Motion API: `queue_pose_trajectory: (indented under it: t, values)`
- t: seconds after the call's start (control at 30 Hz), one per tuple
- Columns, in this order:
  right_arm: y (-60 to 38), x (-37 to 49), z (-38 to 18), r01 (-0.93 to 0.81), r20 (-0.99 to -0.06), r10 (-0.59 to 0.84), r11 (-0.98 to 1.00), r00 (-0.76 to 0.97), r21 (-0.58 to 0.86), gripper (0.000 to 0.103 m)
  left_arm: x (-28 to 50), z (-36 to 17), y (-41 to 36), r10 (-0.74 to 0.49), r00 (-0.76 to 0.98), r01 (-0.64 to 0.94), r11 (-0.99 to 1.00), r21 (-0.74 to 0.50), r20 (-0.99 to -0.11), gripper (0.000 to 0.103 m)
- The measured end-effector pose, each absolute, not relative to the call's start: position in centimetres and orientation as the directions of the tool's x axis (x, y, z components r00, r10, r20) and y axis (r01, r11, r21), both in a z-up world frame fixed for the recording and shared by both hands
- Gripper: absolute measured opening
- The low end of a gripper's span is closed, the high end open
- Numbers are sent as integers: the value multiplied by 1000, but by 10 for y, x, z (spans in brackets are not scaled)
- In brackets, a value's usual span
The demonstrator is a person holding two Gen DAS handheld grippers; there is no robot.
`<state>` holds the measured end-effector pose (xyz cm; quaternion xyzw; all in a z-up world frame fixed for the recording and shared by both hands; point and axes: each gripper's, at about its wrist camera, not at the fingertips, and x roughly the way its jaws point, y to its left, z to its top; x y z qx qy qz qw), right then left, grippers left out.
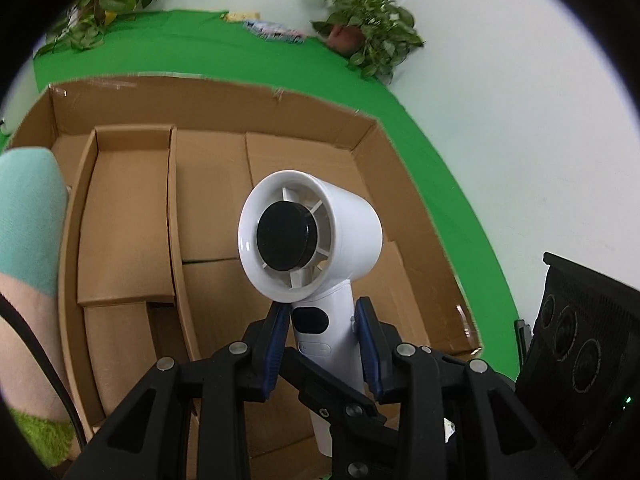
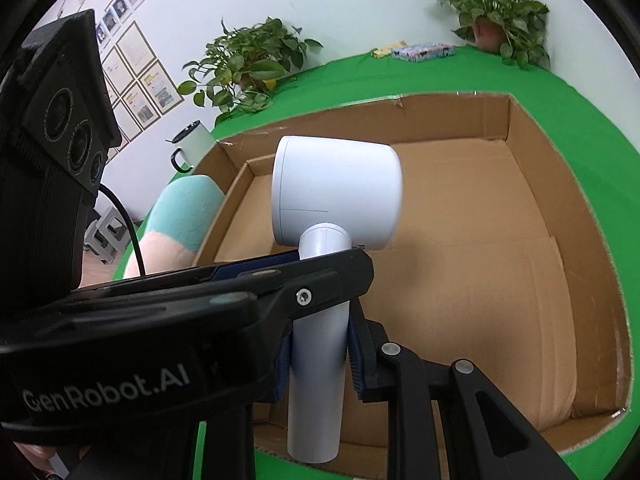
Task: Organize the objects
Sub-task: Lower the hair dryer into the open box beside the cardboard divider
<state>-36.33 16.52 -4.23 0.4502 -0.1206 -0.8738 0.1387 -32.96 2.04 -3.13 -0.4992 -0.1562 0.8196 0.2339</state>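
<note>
A big open cardboard box (image 2: 520,216) sits on the green table cover (image 2: 360,76), with a smaller cardboard tray (image 1: 124,220) inside along one wall. Above the box a white handheld fan (image 2: 336,188) stands upright, held by its handle. The left gripper (image 1: 322,344) clamps the handle just under the fan head; the right gripper (image 2: 318,356) clamps it lower down. "GenRobot.AI" is printed on the left gripper's side.
</note>
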Motion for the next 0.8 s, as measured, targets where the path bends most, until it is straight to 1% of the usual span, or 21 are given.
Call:
queue_pose_trajectory:
  t: [0.23,0.3,0.4,0.5,0.6,0.7,0.8]
  values:
    - [170,-367,-75,105,-780,-372,-922,-503,373,22,-334,-60,12,513,-342,-198,-858,-474,-787,32]
    - [170,-369,-85,99,-785,-385,-916,-486,388,22,-333,-58,11,489,-349,-212,-872,-441,-799,32]
    - [170,-370,-94,86,-791,-387,-914,-475,395,21,-334,-59,3,488,-336,-197,-873,-446,-806,32]
    - [171,-373,-102,69,-793,-394,-909,-465,411,22,-336,-59,-3,461,-314,-183,-887,-423,-830,31]
    - [172,-374,-107,53,-799,-389,-910,-459,412,22,-330,-53,-14,418,-348,-173,-909,-380,-839,31]
    - [167,-372,-108,72,-803,-388,-913,-453,401,27,-328,-46,-31,411,-368,-172,-911,-374,-834,32]
    - [162,-372,-105,90,-785,-422,-898,-454,431,28,-324,-39,-44,406,-390,-176,-914,-366,-826,32]
